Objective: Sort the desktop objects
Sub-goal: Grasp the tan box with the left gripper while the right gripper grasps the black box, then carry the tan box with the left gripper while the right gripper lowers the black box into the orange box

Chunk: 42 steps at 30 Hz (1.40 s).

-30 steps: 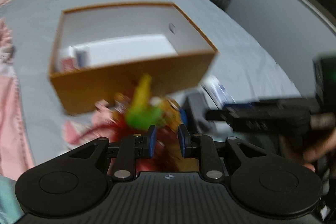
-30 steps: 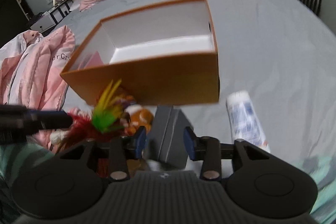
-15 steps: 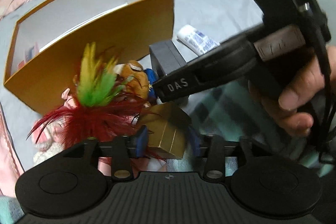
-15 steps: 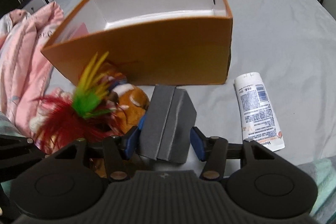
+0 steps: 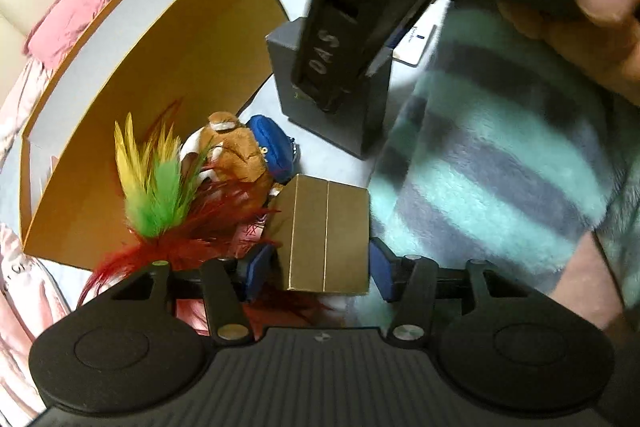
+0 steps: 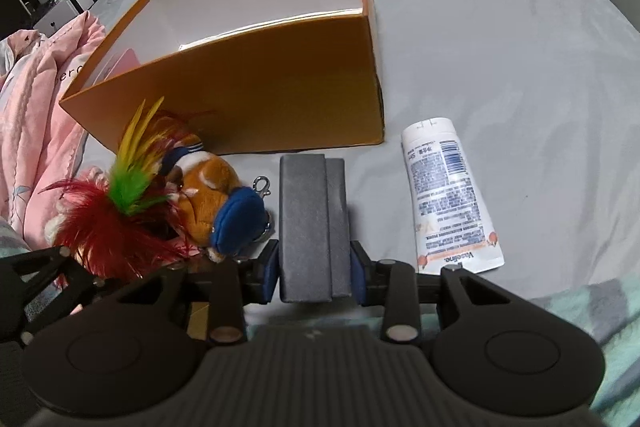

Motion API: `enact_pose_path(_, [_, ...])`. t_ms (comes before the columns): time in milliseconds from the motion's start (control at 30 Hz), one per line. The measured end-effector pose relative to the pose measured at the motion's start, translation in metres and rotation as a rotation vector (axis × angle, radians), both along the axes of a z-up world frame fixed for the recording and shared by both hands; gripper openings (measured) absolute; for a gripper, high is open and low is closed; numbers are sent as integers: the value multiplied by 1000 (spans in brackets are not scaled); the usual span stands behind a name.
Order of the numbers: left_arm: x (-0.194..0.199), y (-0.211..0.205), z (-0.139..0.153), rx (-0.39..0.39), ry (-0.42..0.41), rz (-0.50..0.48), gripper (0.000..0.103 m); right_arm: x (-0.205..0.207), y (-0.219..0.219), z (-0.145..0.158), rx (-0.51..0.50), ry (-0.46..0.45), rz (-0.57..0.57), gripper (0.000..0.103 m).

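desktop objects are laid out on a grey bedsheet (image 6: 500,39) in front of an orange box (image 6: 256,95) with a white inside. a dark grey box (image 6: 312,223) is seen between the blue pads of the right gripper (image 6: 314,269), and both pads look pressed against its sides, so it's pinched. a gold box (image 5: 326,235) is framed by the left gripper (image 5: 318,273), fingers spread wide; the right pad sits just beside the box edge and the left pad is slightly apart from it, so no real clamp is shown there. next to the gold box a bunch of feathers (image 5: 156,195) in yellow, green and red is piled up, touching a brown plush toy (image 6: 208,195) with a blue cap and a metal clip. a white vaseline tube (image 6: 448,195) is lying flat to the right of the grey box, near it but apart. a striped teal and grey fleece (image 5: 500,163) is spread at the near edge, and pink bedding (image 6: 36,99) is bunched up off to the left. something pink can be made out inside the orange box's left corner, too hidden to be named.
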<state>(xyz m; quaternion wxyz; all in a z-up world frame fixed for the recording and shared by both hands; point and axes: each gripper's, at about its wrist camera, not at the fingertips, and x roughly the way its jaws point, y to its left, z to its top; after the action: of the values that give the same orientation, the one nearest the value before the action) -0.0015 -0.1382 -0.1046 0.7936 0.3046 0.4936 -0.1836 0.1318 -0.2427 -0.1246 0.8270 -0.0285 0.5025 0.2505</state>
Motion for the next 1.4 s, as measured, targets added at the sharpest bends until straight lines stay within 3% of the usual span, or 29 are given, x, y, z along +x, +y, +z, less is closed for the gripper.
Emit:
enact_pose_path(200, [4,24,15,-125,25,118,57,1,-3,0,17,11,-1,40])
enact_pose_path(533, [12,72,83,-557,57,351,52,-5,-4,12,30,-9,-5,36])
enact_pose_path(733, [38,87,111,-716,2,453,52,-10,-7,50,107,-58,10,36])
enact_pose_path(867, [51,107,123,-772,-66,476,52,-11,2,78,169,-110,33,36])
enact_pose_path(1000, [62,123,139,-787,-135,508,52,-6,21,102,191,-186,78,36])
enact_pose_path(1233, [87,157,168,-809,-273,559,52,21,59,130,268,-236,109,36])
enact_pose_path(1400, [112,171,170,-788,-278,582,52,48,93,127,248,-230,94,36])
